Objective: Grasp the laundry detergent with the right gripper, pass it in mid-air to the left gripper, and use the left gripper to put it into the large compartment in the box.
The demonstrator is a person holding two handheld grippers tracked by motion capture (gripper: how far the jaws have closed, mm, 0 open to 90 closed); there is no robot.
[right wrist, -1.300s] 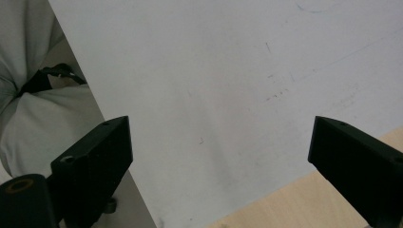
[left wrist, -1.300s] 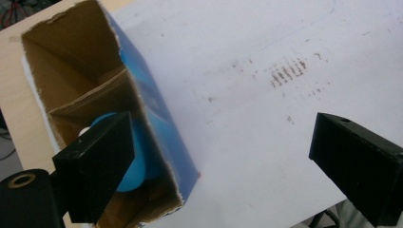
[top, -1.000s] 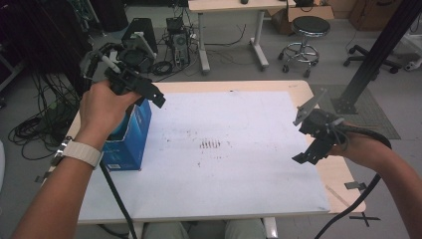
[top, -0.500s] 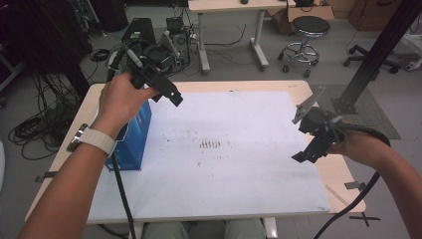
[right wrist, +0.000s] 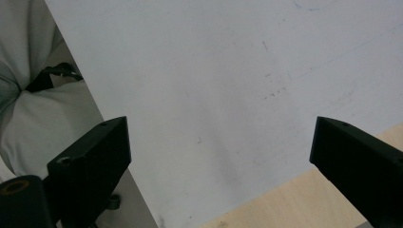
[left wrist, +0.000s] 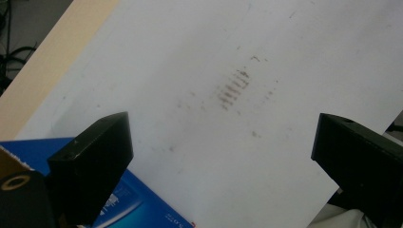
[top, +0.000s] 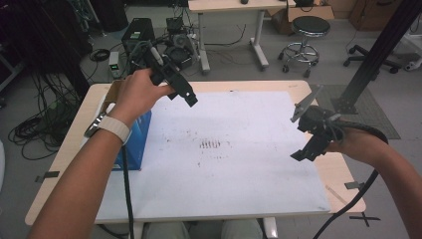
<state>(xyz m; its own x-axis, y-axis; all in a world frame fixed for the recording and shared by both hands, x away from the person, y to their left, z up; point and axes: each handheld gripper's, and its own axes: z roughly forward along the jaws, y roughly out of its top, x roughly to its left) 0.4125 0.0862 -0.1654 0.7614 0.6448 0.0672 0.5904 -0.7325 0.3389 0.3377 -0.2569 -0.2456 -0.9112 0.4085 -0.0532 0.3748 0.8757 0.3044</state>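
A: What is on the table [top: 74,149]?

B: A pale wood top, most of it covered by a flat white sheet [top: 239,179], matt and scuffed, with a patch of short dark strokes [top: 210,144] near its middle. At the left edge stands a blue box [top: 135,144], glossy cardboard with square corners and a brown flap open at the top.

A: And the grippers?

B: The left gripper [top: 185,96] is held up in the air just right of the box, over the sheet's far left part. Its blocky black jaws stand wide apart with nothing between them. The right gripper [top: 304,149] hovers at the sheet's right edge, jaws spread as well and empty, a grey three-cornered plate [top: 303,103] on top.

A: How much room is there?

B: Plenty. The sheet between the two grippers is bare. Strips of wood show along the table's left and right sides.

A: Do the gripper views add anything?

B: The left gripper view shows the box [left wrist: 138,204] low at its left, just behind the left jaw, with small white print on the glossy face, and the strokes [left wrist: 234,88] ahead between the jaws. The right gripper view shows faint scratches and a thin blue line on the sheet [right wrist: 214,95], its near corner over the wood [right wrist: 294,199], and pale creased cloth [right wrist: 33,114] beyond the table's edge.
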